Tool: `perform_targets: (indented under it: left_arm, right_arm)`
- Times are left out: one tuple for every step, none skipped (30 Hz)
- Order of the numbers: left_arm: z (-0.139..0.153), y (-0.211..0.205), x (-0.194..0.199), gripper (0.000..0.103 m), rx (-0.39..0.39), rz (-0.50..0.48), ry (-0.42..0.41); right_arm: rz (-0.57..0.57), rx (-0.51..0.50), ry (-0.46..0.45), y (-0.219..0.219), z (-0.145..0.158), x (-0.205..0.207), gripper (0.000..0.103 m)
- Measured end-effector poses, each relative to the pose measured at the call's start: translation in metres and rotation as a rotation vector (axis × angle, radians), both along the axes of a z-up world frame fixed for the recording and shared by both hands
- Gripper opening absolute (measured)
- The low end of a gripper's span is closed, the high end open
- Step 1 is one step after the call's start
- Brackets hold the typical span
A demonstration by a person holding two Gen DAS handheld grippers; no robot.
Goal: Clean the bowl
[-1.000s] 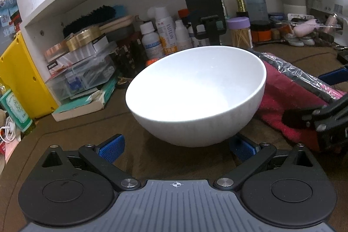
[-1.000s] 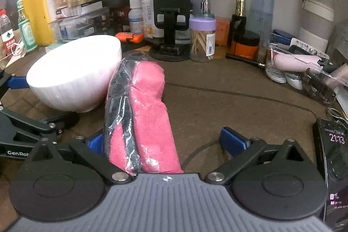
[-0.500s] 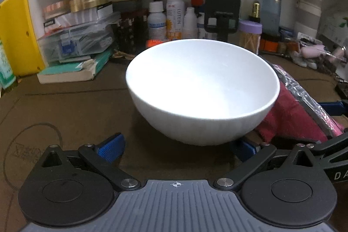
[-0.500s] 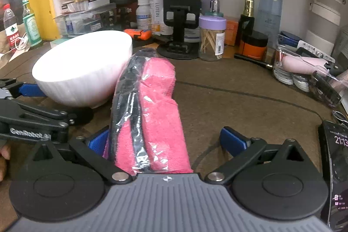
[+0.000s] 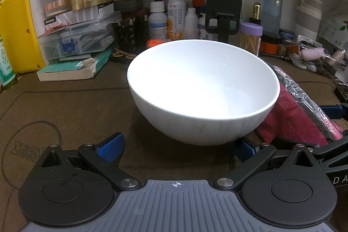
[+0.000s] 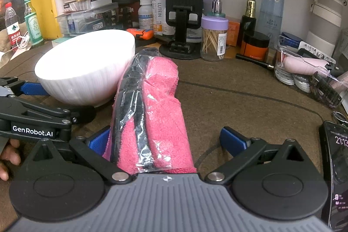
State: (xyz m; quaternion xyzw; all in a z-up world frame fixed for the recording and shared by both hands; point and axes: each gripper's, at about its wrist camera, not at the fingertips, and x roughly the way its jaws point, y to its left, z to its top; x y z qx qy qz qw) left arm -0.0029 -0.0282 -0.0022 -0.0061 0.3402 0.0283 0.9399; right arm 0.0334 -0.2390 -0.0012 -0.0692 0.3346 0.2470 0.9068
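A white ribbed bowl (image 5: 203,90) stands upright and empty on the brown mat; it also shows in the right wrist view (image 6: 87,71). My left gripper (image 5: 176,145) is open, its blue fingertips on either side of the bowl's base, just in front of it. A rolled pink cloth in clear plastic wrap (image 6: 152,114) lies to the right of the bowl and touches it; it also shows in the left wrist view (image 5: 291,114). My right gripper (image 6: 167,140) is open around the near end of the cloth, the left fingertip against it, the right one apart.
Bottles, a black phone stand (image 6: 184,12), a toothpick jar (image 6: 214,38), boxes and a book (image 5: 71,69) crowd the shelf at the back. A phone (image 6: 336,169) lies at the right edge. My left gripper's arm (image 6: 37,121) sits beside the bowl.
The left wrist view has swung to face the bowl squarely and come closer. The right gripper has come forward along the pink cloth. Both grippers stay open.
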Motion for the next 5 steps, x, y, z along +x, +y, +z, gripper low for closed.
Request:
perform_targets:
  left_arm:
    - [-0.0001, -0.0004, 0.0002, 0.103, 0.003, 0.001, 0.001]
    - [-0.0003, -0.0016, 0.0005, 0.103, 0.011, 0.002, 0.003]
    - [-0.0003, -0.0022, 0.0006, 0.103, 0.015, 0.002, 0.003]
    - [-0.0004, -0.0022, 0.0007, 0.103, 0.014, 0.002, 0.003]
    - [-0.0004, -0.0022, 0.0009, 0.103, 0.013, 0.002, 0.003]
  right_arm:
    - [0.0, 0.0, 0.0, 0.0, 0.0, 0.0, 0.103]
    - [0.001, 0.0, 0.0, 0.0, 0.0, 0.0, 0.103]
    - [0.001, 0.0, 0.0, 0.0001, 0.0, 0.0, 0.103]
    - [0.001, 0.0, 0.0, 0.0002, 0.0, 0.0, 0.103]
    - [0.001, 0.0, 0.0, 0.0002, 0.0, -0.0001, 0.103]
